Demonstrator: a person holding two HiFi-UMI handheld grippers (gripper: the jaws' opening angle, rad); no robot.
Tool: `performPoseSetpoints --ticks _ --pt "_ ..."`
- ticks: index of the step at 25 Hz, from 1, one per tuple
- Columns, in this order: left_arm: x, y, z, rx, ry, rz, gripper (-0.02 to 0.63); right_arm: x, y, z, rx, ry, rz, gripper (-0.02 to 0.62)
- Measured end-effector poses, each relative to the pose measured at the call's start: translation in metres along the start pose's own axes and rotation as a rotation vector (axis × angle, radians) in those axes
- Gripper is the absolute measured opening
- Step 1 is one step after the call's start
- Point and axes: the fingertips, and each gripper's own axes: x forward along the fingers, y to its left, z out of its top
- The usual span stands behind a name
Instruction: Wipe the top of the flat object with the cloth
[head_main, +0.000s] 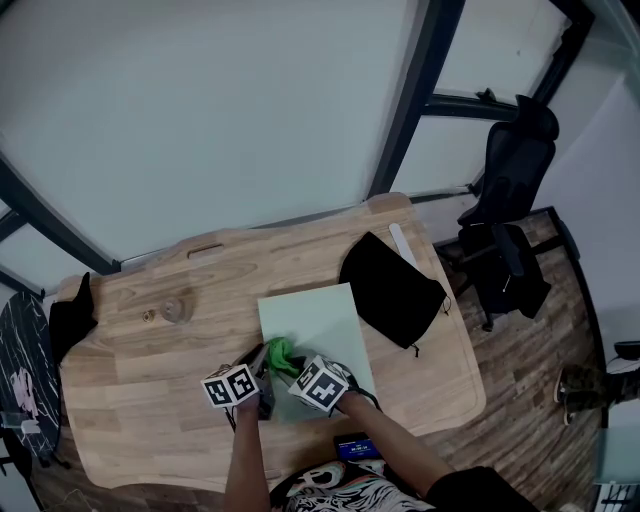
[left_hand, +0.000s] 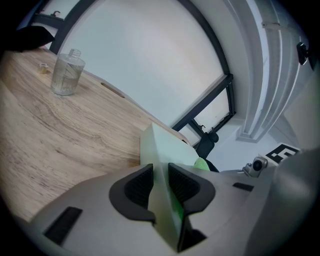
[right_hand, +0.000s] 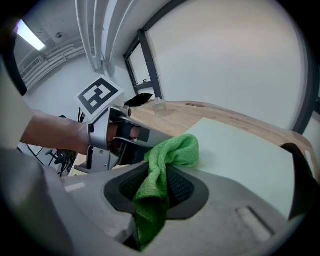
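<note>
Here the wooden table (head_main: 140, 400) stands before a white wall (head_main: 200, 100) crossed by dark frame bars, with plank flooring (head_main: 540, 400) and a black office chair (head_main: 510, 190) to its right. The pale green flat board (head_main: 315, 320) lies near the table's front edge. The left gripper (left_hand: 160, 187) pinches the board's near edge. The right gripper (right_hand: 152, 187) clamps the green cloth (right_hand: 172, 152), which is bunched on the board. A black pouch (head_main: 393, 287) lies just beside the board.
</note>
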Motion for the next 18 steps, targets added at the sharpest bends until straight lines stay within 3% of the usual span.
performPoseSetpoints --ticks 18 --pt "0.001 0.001 0.001 -0.003 -0.014 -0.001 0.095 -0.001 0.024 -0.009 -0.074 0.037 0.097 0.089"
